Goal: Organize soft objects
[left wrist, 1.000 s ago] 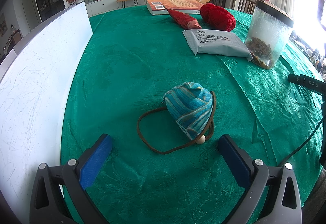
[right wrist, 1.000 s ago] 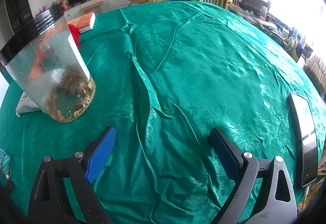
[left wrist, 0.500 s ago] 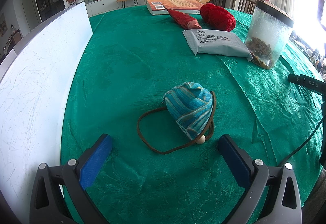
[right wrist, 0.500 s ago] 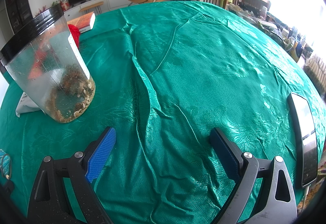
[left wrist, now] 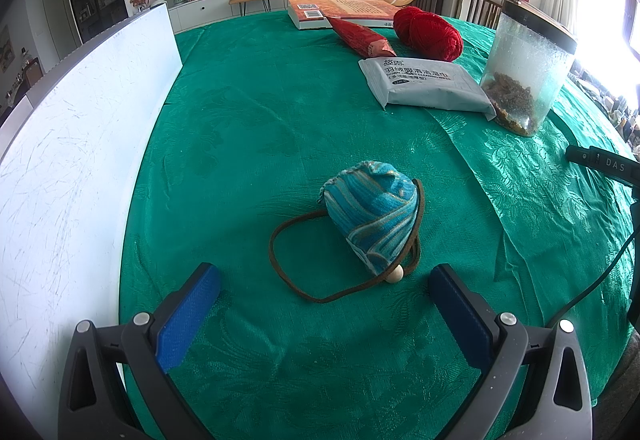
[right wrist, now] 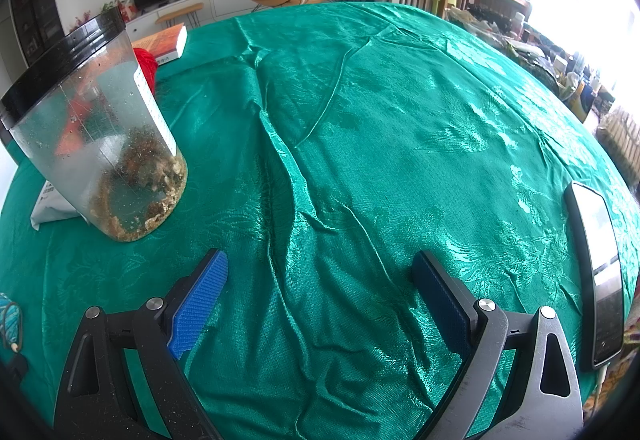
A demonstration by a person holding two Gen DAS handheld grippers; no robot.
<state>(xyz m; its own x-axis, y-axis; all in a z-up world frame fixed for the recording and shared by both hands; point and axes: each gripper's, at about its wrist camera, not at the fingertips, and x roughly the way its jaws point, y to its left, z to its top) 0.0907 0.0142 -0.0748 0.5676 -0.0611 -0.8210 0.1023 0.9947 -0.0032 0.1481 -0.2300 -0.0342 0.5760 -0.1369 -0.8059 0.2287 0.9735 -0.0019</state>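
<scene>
Left gripper (left wrist: 324,288) released, blue pads spread wide, low over the green-clothed counter (left wrist: 248,127). Just ahead of the gap, a blue striped drawstring pouch (left wrist: 372,215) lying on the cloth, brown cord (left wrist: 280,260) looped out to its left, a small wooden bead (left wrist: 394,275) at its near end. Farther back: a grey wet-wipe pack (left wrist: 424,85), a red yarn ball (left wrist: 428,27), a red cone-shaped packet (left wrist: 360,36), an orange book (left wrist: 340,9), and a clear black-lidded jar (left wrist: 524,75) just right of the wipes. White board (left wrist: 80,143) standing along the left edge. Right gripper (right wrist: 320,288) likewise released, nothing between its pads, over wrinkled bare cloth; phone (right wrist: 596,264) lying to its right, the jar to its left.
</scene>
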